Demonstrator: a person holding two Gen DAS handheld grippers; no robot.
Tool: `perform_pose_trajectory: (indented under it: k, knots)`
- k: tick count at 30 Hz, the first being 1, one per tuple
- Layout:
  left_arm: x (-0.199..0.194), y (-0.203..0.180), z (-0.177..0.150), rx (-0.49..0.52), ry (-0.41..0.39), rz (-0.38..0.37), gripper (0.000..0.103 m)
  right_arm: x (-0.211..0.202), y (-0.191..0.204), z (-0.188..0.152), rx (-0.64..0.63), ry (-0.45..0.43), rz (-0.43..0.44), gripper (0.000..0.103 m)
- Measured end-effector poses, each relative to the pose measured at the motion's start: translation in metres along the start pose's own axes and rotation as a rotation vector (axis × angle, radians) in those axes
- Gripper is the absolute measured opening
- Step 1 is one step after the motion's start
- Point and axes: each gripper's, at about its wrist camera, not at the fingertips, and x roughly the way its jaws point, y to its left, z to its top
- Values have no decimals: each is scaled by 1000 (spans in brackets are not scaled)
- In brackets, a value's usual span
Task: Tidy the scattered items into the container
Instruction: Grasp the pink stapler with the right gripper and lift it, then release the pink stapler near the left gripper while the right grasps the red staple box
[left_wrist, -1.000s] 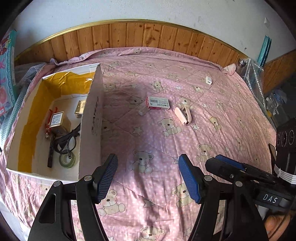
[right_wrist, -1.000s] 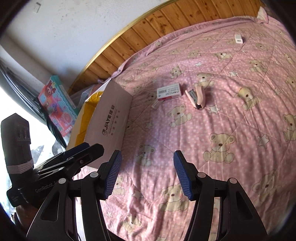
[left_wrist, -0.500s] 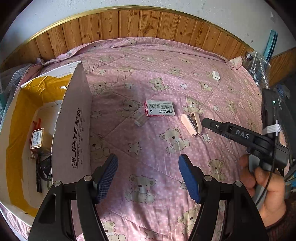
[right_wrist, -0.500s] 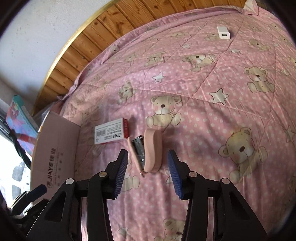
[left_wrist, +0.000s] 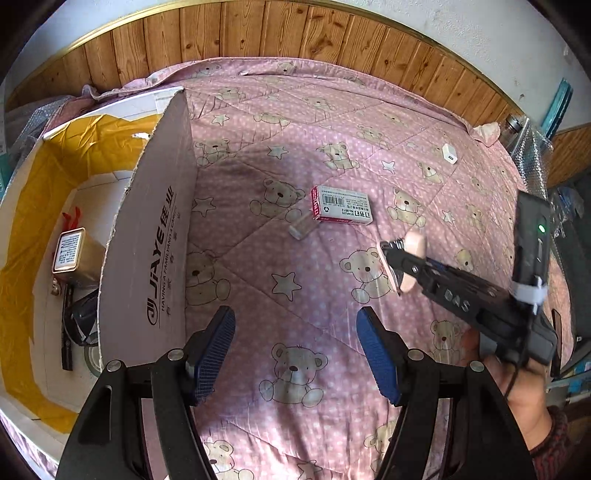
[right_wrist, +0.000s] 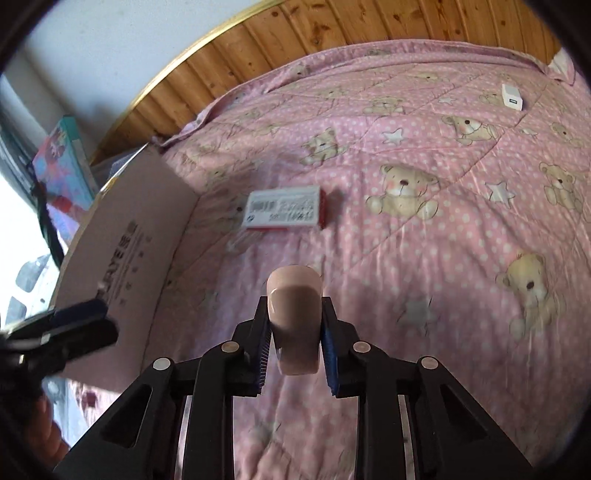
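The cardboard box (left_wrist: 147, 236) stands at 9 o'clock on the pink bedspread (left_wrist: 295, 280). The left gripper (left_wrist: 295, 350) hangs released. The right gripper (right_wrist: 294, 341) is clenched on the pink stapler (right_wrist: 294, 314), just off the quilt at 3 o'clock. Probably the carry begins: next, over the box wall, then release. The staple box (left_wrist: 341, 210) waits.

Bed w/ pink teddy-bear quilt (left_wrist: 295, 295) carries a cardboard box (left_wrist: 147, 251) at left, staples box (left_wrist: 341, 210) mid, small clear item (left_wrist: 301, 229) just beside it, white charger (left_wrist: 449, 153) far back.
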Motion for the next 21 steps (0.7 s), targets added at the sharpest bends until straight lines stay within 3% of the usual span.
perform_pose_trajectory:
  k: [4,7,9,10,11,16,18,21]
  knots:
    - [-14,5,-5,-31,-29,-30,69,-21,52,-74,-164,107,59,26]
    - [-16,0,-14,-24,-26,-40,69,-13,81,-119,-289,156,8,27]
    - [-16,-3,-18,-13,-18,-46,69,-10,87,-130,-330,142,-22,33]
    - [-16,-4,-20,-14,-17,-50,69,-14,87,-130,-336,141,-16,46]
    - [-18,-4,-22,-12,-19,-55,69,-21,86,-126,-335,132,-5,51]
    - [-33,6,-25,-37,-46,-99,69,-68,60,-79,-303,48,58,59]
    - [-36,9,-24,-58,-52,-120,69,-69,53,-48,-338,6,7,60]
    - [-37,3,-25,-42,-54,-142,69,-33,45,4,-425,-16,-117,61]
